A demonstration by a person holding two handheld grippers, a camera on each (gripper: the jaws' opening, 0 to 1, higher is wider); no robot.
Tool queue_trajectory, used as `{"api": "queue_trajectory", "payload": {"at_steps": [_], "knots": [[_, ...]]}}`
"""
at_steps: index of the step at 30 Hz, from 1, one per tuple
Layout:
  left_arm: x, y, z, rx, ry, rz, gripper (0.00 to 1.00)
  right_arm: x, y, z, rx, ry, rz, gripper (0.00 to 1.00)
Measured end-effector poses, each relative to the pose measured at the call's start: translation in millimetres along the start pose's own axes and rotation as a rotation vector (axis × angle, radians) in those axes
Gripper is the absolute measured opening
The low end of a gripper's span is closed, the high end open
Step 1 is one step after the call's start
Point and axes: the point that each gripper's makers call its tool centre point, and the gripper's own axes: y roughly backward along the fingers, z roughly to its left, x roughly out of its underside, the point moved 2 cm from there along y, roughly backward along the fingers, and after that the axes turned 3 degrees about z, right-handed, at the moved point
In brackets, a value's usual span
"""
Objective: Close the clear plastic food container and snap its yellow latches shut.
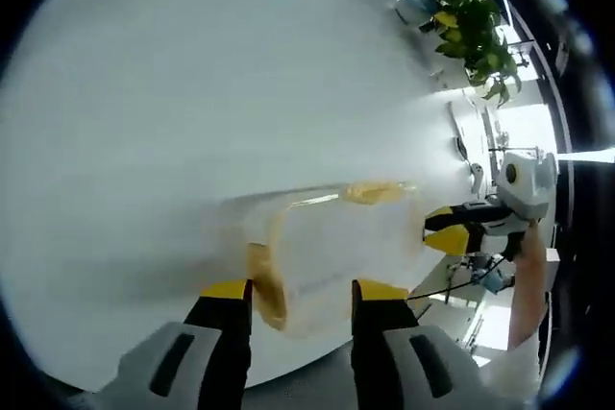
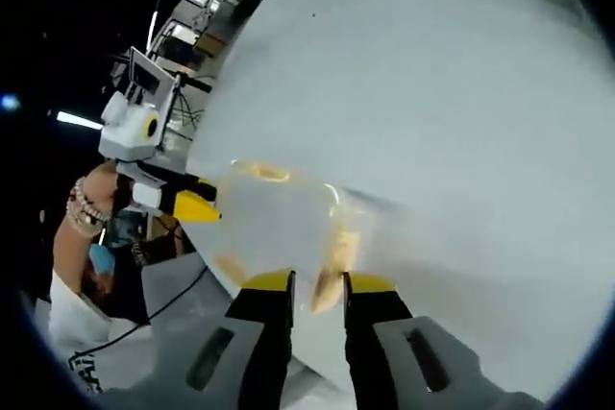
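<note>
The clear plastic container [image 1: 332, 247] lies on the white table [image 1: 192, 93] near its edge, blurred, with yellow latches [image 1: 375, 193] along its sides. My left gripper [image 1: 303, 292] is open, its jaws standing on either side of the container's near end, where another yellow latch [image 1: 261, 285] sits by the left jaw. In the right gripper view the container [image 2: 279, 218] is just ahead, and my right gripper [image 2: 319, 283] has its jaws close together on a yellow latch [image 2: 329, 287] at the rim. The left gripper [image 2: 195, 206] touches the container's far side. The right gripper [image 1: 450, 230] is at the container's other end.
A leafy green plant [image 1: 473, 34] stands beyond the table's far corner. The table edge [image 2: 207, 280] runs just under the container, with floor and cables below. A person's forearm with a bead bracelet [image 2: 85, 206] holds the left gripper.
</note>
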Motion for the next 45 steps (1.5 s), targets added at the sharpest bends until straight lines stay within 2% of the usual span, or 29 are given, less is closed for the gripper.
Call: {"api": "queue_trajectory", "payload": {"at_steps": [5,9,16,25,26,27,33,37,45], "knots": [[-5.4,1,5.9,-0.011,0.004,0.005,0.33,-0.3,-2,-2,0.012,-0.003,0.014,0.17],[-4.2,0,8.1,-0.044,0.003,0.008,0.28,-1.6,-3,-2,0.018,0.008,0.022,0.17],[-7.7,-1,8.0,-0.080,0.017,0.005,0.29,-1.7,-4,-2,0.027,0.024,0.021,0.16],[-10.3,-3,9.6,-0.064,0.013,0.012,0.26,0.3,-5,0,0.015,0.032,0.025,0.15],[-4.2,-1,14.2,-0.084,0.012,0.052,0.25,0.7,-4,-1,0.018,0.029,0.024,0.15],[-8.6,-4,10.7,-0.060,0.018,0.024,0.25,0.1,-5,-1,0.016,0.032,0.023,0.15],[-8.8,-14,3.0,-0.061,0.014,0.025,0.25,-2.7,-5,-2,0.021,0.042,0.027,0.14],[-3.1,-16,-3.5,-0.060,0.014,0.022,0.25,-3.9,-5,-4,0.010,0.034,0.017,0.14],[-8.9,-14,-1.0,-0.056,0.022,0.022,0.25,-2.0,-5,-3,-0.020,0.010,0.005,0.13]]}}
